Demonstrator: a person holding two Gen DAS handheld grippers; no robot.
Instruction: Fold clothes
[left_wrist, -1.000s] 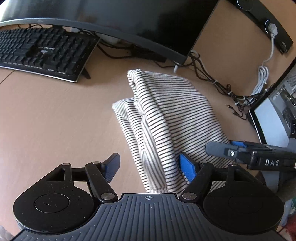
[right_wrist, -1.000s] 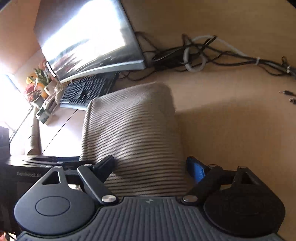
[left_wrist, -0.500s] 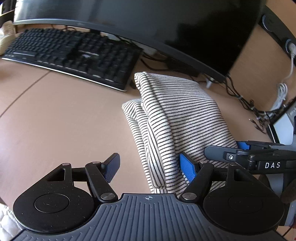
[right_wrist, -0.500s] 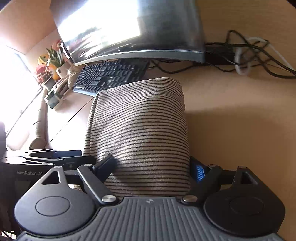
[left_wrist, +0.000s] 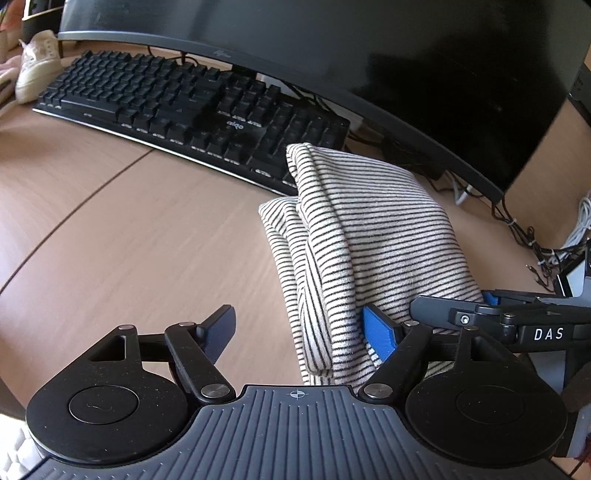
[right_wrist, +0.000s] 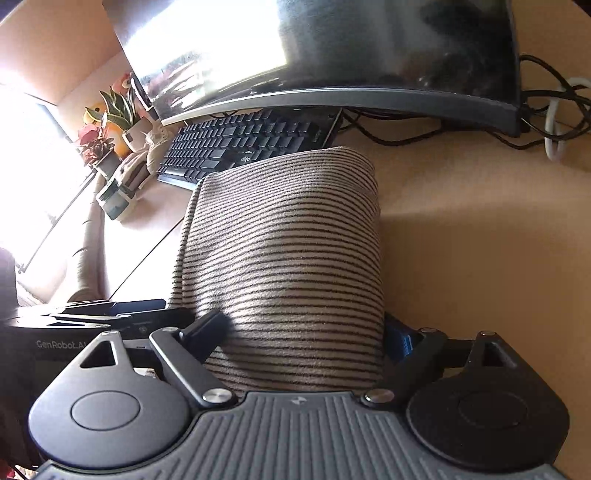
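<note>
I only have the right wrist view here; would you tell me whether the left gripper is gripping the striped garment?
Observer: No. The left gripper is open, its jaws just opening; only its blue pad touches the striped garment, and the other finger hangs over the bare desk.
Operator: Thank you. Does the garment's left side look tidy?
Observer: Two stacked folded layers show there, with the lower one sticking out slightly to the left.

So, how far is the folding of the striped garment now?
Done: the striped garment lies folded into a compact bundle, far end at the keyboard. In hand: right tongs straddle its near end, grip unclear; left tongs open beside it. Left: perhaps only tidying and letting go.
</note>
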